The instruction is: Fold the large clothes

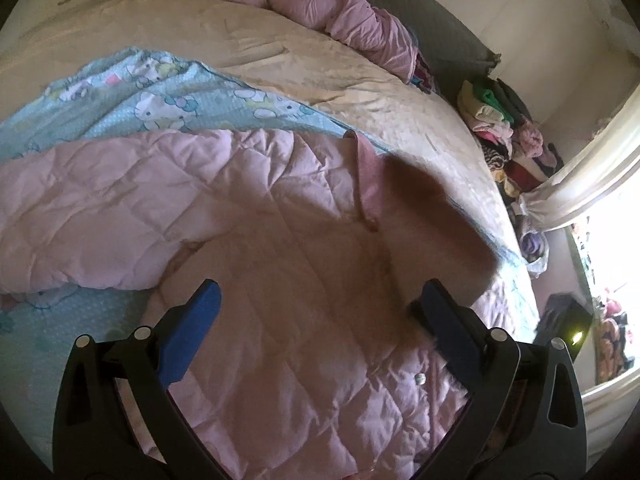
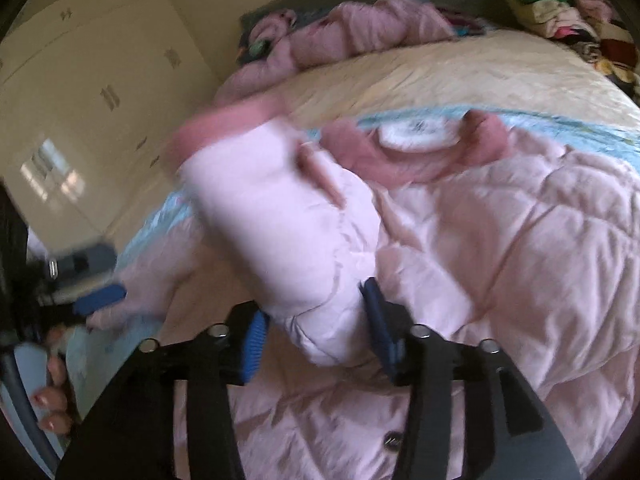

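A pale pink quilted jacket (image 1: 256, 216) lies spread on a light blue cartoon-print sheet (image 1: 160, 96) on the bed. My left gripper (image 1: 320, 300) hovers over the jacket's body, jaws wide open and empty. In the right wrist view the jacket (image 2: 520, 240) shows its darker pink collar (image 2: 400, 156). My right gripper (image 2: 316, 320) holds a lifted sleeve (image 2: 288, 224) between its blue pads; the sleeve is blurred. The left gripper (image 2: 96, 296) shows at the left edge, held by a hand.
A cream bedspread (image 1: 304, 60) covers the bed. Another pink garment (image 1: 320, 8) is bunched at the headboard. A pile of mixed clothes (image 1: 508, 136) sits at the bed's far right side. A window with a curtain (image 1: 592, 184) is at right. Cream wardrobes (image 2: 80, 80) stand at left.
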`<state>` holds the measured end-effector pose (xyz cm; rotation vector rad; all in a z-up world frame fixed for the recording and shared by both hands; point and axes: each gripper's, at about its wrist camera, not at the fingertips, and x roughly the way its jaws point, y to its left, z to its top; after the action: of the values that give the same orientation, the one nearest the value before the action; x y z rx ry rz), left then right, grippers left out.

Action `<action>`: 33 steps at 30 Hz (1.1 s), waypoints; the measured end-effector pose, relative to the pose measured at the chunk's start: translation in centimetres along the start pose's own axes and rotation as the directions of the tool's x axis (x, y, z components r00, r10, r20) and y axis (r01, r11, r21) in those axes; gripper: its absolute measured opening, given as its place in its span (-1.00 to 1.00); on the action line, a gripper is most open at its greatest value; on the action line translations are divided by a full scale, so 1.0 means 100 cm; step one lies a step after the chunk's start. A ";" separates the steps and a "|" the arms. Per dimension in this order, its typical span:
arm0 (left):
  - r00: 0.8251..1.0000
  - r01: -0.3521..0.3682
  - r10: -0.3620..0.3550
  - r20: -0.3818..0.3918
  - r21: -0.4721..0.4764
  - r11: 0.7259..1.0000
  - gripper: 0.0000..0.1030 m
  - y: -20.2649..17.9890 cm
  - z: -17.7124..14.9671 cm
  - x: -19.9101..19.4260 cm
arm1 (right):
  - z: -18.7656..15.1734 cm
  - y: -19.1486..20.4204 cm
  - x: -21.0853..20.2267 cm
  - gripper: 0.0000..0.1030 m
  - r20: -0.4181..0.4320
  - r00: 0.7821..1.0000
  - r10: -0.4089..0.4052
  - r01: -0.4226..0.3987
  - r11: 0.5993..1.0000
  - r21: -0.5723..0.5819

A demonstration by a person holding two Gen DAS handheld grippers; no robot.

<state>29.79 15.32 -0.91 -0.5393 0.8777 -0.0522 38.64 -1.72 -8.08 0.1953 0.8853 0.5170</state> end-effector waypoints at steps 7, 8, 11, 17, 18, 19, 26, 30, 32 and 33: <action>0.999 0.029 -0.032 -0.045 -0.067 0.997 0.82 0.010 -0.002 0.022 | -0.017 0.017 -0.011 0.48 -0.067 0.997 0.042 -0.046 0.997 -0.063; 0.998 0.032 -0.036 -0.052 -0.083 0.996 0.82 0.012 -0.003 0.026 | -0.019 0.016 -0.017 0.48 -0.069 0.996 0.054 -0.058 0.997 -0.047; 0.995 0.060 -0.070 -0.076 -0.127 0.990 0.82 0.014 -0.005 0.040 | -0.027 0.013 -0.036 0.48 -0.052 0.994 0.096 -0.097 0.995 -0.017; 0.989 0.057 -0.074 -0.128 -0.130 0.990 0.71 0.007 -0.012 0.076 | -0.044 -0.007 -0.084 0.48 0.003 0.998 0.058 -0.058 0.998 0.026; 0.989 0.068 -0.084 -0.125 -0.122 0.990 0.51 0.004 -0.014 0.080 | -0.048 -0.013 -0.095 0.48 0.021 0.998 0.053 -0.053 0.998 0.040; 0.989 0.066 -0.078 -0.123 -0.102 0.993 -0.07 -0.001 -0.015 0.083 | -0.050 -0.016 -0.100 0.48 0.027 0.999 0.046 -0.047 0.998 0.043; 0.999 -0.021 0.015 0.048 0.124 0.992 -0.86 -0.044 -0.004 0.045 | -0.061 -0.054 -0.140 0.47 0.069 0.995 -0.077 0.071 0.994 0.087; 0.981 -0.085 0.042 0.188 0.225 0.971 -0.87 -0.059 0.013 0.009 | -0.049 -0.081 -0.159 0.47 0.127 0.973 -0.193 0.177 0.976 0.127; 0.979 -0.106 0.058 0.193 0.247 0.963 -0.87 -0.058 0.017 0.010 | -0.039 -0.090 -0.157 0.47 0.145 0.961 -0.236 0.216 0.966 0.139; 0.980 -0.116 0.069 0.187 0.251 0.961 -0.87 -0.055 0.018 0.013 | -0.033 -0.094 -0.155 0.47 0.152 0.955 -0.254 0.234 0.962 0.138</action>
<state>32.95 10.95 1.68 -0.2510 0.7076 -0.0333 31.24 -17.80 -2.98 0.2309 0.7624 0.2126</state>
